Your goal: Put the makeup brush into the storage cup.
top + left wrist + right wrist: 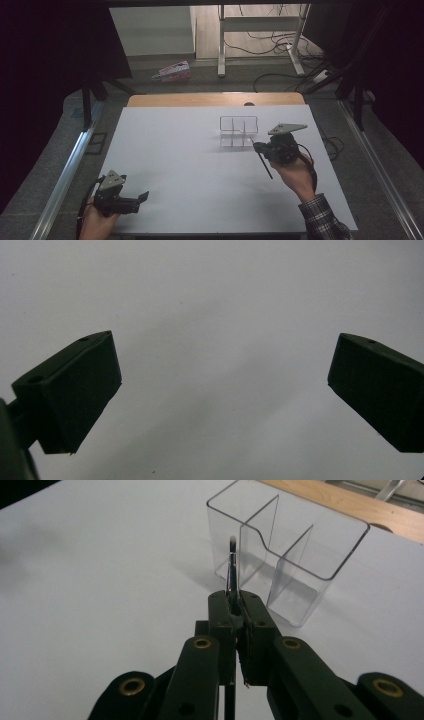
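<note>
A clear plastic organizer [238, 131] with several compartments stands on the white table, right of the middle. My right gripper [256, 146] is held just in front of it, at its right corner, shut on a thin makeup brush [263, 163] whose black handle slants down toward the person. In the right gripper view the brush [232, 567] rises from between the pressed jaws, its pale tip level with the organizer's [295, 550] near wall. My left gripper [142, 197] rests at the table's front left, open, nothing between its jaws. Both of its fingers [75, 390] frame bare table.
The white table sheet [175, 160] lies on a wooden top whose far edge [215, 99] shows. Beyond it are a metal desk frame [260, 35], floor cables and a pink box [172, 71] on the floor. Metal rails run along both sides.
</note>
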Demonstrator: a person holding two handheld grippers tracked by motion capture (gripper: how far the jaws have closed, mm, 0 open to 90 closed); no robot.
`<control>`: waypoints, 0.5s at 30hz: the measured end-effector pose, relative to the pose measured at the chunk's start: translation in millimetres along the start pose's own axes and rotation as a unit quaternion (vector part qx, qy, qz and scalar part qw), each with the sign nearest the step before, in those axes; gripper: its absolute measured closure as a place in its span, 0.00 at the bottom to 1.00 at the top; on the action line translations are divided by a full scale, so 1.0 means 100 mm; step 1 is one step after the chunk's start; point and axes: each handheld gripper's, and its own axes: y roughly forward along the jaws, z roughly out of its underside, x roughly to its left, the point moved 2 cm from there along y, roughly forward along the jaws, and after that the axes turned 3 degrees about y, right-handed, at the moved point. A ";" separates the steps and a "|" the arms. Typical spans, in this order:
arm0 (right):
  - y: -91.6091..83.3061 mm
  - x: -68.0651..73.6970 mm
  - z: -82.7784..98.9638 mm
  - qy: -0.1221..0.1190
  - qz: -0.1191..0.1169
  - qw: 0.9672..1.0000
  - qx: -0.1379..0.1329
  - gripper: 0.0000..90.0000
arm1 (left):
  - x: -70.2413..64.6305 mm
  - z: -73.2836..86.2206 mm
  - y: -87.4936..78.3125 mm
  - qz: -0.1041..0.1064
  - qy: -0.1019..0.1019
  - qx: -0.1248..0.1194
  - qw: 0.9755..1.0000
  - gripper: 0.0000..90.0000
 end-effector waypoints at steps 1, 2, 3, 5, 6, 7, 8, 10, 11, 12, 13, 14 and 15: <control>-0.01 0.01 -0.02 -0.001 -0.002 1.000 -0.005 0.95 | 0.00 0.00 0.00 0.000 0.000 0.000 1.000 0.01; -0.01 0.01 -0.03 -0.003 -0.001 1.000 -0.007 0.94 | 0.00 0.00 0.00 -0.001 0.000 0.000 1.000 0.01; -0.01 0.02 -0.04 -0.004 -0.001 1.000 -0.010 0.95 | 0.00 0.00 0.00 -0.001 0.000 0.000 1.000 0.01; -0.01 0.03 -0.05 -0.003 -0.001 1.000 -0.011 0.95 | 0.00 0.00 0.00 -0.001 0.000 0.000 1.000 0.01; -0.01 0.03 -0.06 -0.004 -0.002 1.000 -0.014 0.94 | 0.00 0.00 0.00 -0.001 0.000 0.000 1.000 0.01; 0.00 0.03 -0.08 -0.005 -0.002 1.000 -0.018 0.95 | 0.00 0.00 0.00 -0.001 0.000 0.000 1.000 0.01; 0.00 0.04 -0.11 -0.005 -0.003 1.000 -0.022 0.94 | 0.00 0.00 0.00 -0.001 0.000 -0.001 1.000 0.01; 0.01 0.04 -0.12 -0.004 -0.004 1.000 -0.023 0.95 | 0.00 0.00 0.00 -0.001 0.000 0.000 1.000 0.01; 0.01 0.04 -0.13 -0.005 -0.004 1.000 -0.025 0.95 | 0.00 0.00 0.00 -0.001 0.000 0.000 1.000 0.01; 0.03 0.04 -0.17 -0.004 -0.006 1.000 -0.031 0.95 | 0.00 0.00 0.00 -0.001 0.000 -0.001 1.000 0.01; 0.03 0.04 -0.17 -0.004 -0.006 1.000 -0.031 0.95 | 0.00 0.00 0.00 -0.001 0.000 -0.001 1.000 0.01; 0.03 0.04 -0.18 -0.004 -0.006 0.999 -0.031 0.94 | 0.00 0.00 0.00 -0.001 0.000 -0.001 1.000 0.01; 0.04 0.04 -0.20 -0.003 -0.007 0.999 -0.032 0.95 | 0.00 0.00 0.00 -0.001 0.000 -0.001 1.000 0.01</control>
